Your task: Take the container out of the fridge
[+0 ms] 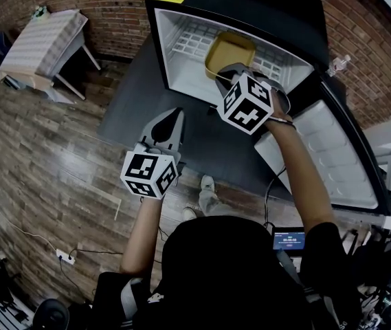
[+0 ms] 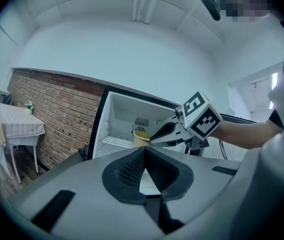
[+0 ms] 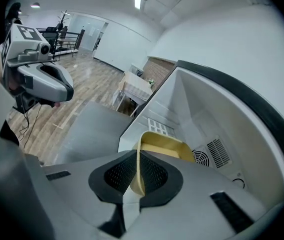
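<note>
A yellow container (image 1: 231, 51) hangs in the mouth of the open fridge (image 1: 174, 29), tilted over the white wire shelf (image 1: 190, 41). My right gripper (image 1: 224, 75) is shut on its near wall; in the right gripper view the yellow wall (image 3: 141, 169) stands pinched between the black pads (image 3: 118, 175). In the left gripper view the container (image 2: 141, 137) shows at the tip of the right gripper (image 2: 154, 135). My left gripper (image 1: 174, 117) hovers in front of the fridge, lower left of the container, its jaws shut with nothing between them (image 2: 144, 152).
The fridge door (image 1: 336, 153) stands swung open on the right. A dark grey mat (image 1: 130, 98) lies before the fridge. A small cloth-covered table (image 1: 44, 40) stands against the brick wall at far left. The floor is wood planks (image 1: 58, 163), with cables at lower left.
</note>
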Demonstrator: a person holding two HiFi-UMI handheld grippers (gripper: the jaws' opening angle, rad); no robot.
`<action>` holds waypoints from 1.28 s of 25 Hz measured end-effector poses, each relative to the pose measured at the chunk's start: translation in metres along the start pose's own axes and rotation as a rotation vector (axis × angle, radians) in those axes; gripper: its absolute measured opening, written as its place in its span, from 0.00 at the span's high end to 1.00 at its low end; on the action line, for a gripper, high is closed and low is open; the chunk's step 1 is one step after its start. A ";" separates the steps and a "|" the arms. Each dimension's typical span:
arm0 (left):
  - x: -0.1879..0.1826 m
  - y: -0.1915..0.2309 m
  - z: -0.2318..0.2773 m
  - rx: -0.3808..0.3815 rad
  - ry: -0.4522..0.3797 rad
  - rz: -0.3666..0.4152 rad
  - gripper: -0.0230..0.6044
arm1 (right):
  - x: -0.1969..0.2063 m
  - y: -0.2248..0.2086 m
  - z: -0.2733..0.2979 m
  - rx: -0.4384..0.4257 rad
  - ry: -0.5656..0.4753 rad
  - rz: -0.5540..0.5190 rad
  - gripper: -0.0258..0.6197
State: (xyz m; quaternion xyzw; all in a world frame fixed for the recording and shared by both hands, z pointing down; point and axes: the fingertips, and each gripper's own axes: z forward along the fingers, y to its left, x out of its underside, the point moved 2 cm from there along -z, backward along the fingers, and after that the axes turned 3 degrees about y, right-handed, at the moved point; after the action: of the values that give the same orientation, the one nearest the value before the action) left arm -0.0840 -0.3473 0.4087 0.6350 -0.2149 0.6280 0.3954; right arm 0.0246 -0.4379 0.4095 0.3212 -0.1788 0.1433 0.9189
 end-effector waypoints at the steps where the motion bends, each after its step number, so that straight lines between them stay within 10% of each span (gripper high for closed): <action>1: 0.000 -0.002 -0.002 0.002 0.000 0.000 0.94 | -0.001 0.003 -0.003 0.000 -0.002 -0.002 0.88; 32: 0.007 -0.058 -0.105 0.057 -0.010 0.048 0.94 | -0.013 0.121 -0.090 0.006 -0.019 -0.009 0.88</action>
State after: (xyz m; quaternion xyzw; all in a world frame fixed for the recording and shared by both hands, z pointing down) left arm -0.1047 -0.2304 0.3915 0.6438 -0.2139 0.6400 0.3609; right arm -0.0111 -0.2906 0.4037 0.3261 -0.1858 0.1367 0.9168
